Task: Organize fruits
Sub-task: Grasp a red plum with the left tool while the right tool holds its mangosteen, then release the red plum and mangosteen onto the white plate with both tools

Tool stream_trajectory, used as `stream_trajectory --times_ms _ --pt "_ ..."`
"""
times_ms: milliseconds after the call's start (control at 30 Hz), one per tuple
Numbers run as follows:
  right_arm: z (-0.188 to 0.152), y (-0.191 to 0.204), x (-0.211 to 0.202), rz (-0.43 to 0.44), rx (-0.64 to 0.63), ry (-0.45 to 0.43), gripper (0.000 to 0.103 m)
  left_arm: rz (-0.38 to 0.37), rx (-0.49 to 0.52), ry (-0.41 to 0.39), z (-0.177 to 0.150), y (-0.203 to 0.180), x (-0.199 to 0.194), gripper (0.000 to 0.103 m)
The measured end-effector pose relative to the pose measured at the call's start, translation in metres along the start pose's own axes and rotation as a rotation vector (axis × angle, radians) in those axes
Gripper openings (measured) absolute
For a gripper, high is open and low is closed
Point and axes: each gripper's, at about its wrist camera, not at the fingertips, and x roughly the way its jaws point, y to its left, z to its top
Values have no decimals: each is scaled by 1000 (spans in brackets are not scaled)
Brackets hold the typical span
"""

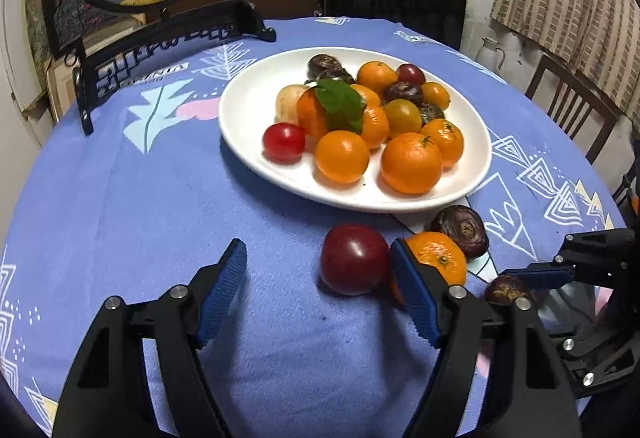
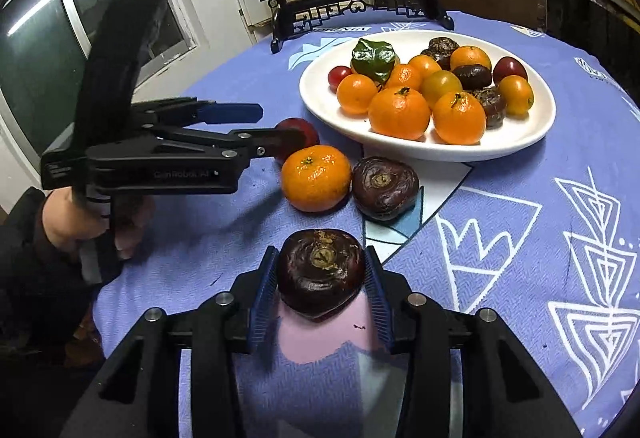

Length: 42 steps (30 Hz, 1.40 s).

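One white plate [image 2: 536, 125], four loose fruits on the cloth: two water chestnuts [image 2: 385, 186], one tangerine [image 2: 316, 177], one plum [image 1: 354, 258].

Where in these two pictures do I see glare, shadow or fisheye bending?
Left wrist view: the white plate casts a soft shadow toward the left gripper; the table edge bends strongly. Right wrist view: strip lights reflect in the window; glossy highlights sit on the dark fruit between the right gripper pads.

Orange mandarins [image 1: 411, 162], perhaps purplish-brown chestnuts [image 2: 320, 270]
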Motion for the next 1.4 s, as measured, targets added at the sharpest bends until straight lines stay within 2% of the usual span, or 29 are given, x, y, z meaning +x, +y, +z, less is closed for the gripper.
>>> stream_trajectory --times_ms 167,300,400,500,567,667,733,767,900,1000,1067,1133,1300,1400 --pt "2 -2 1 30 3 -3 44 34 -30 -18 -11 16 -21 75" --pt "3 -3 1 48 2 -8 44 -21 -21 -54 -15 17 -36 74" --pt "3 -1 1 48 -5 -13 43 -16 14 -32 -12 6 -26 74" --pt "3 0 0 49 -15 -19 43 -26 -20 -11 -5 4 -10 74" --pt "3 0 0 49 -14 -22 43 -39 -44 -4 -1 6 -3 70" --pt "3 -1 -1 58 -9 -26 43 -76 -71 3 1 8 1 66" --pt "3 -1 -1 60 -11 -27 43 -128 -92 22 2 8 4 55" --pt "3 0 -2 62 -12 -29 43 -152 -104 32 2 8 7 53" --pt "2 -1 -3 65 -9 -34 43 -225 -163 59 2 13 12 50" --pt "2 0 -3 64 -11 -35 43 -249 -191 68 1 15 15 50" --pt "2 0 -4 65 -10 -36 43 -245 -188 65 0 14 15 47" --pt "2 -1 -3 66 -7 -35 43 -241 -178 62 -2 12 12 38" --pt "3 0 -3 67 -10 -34 43 -238 -168 51 -6 10 6 36" --pt "2 -1 -5 68 -8 -42 43 -211 -166 32 -7 11 1 36"
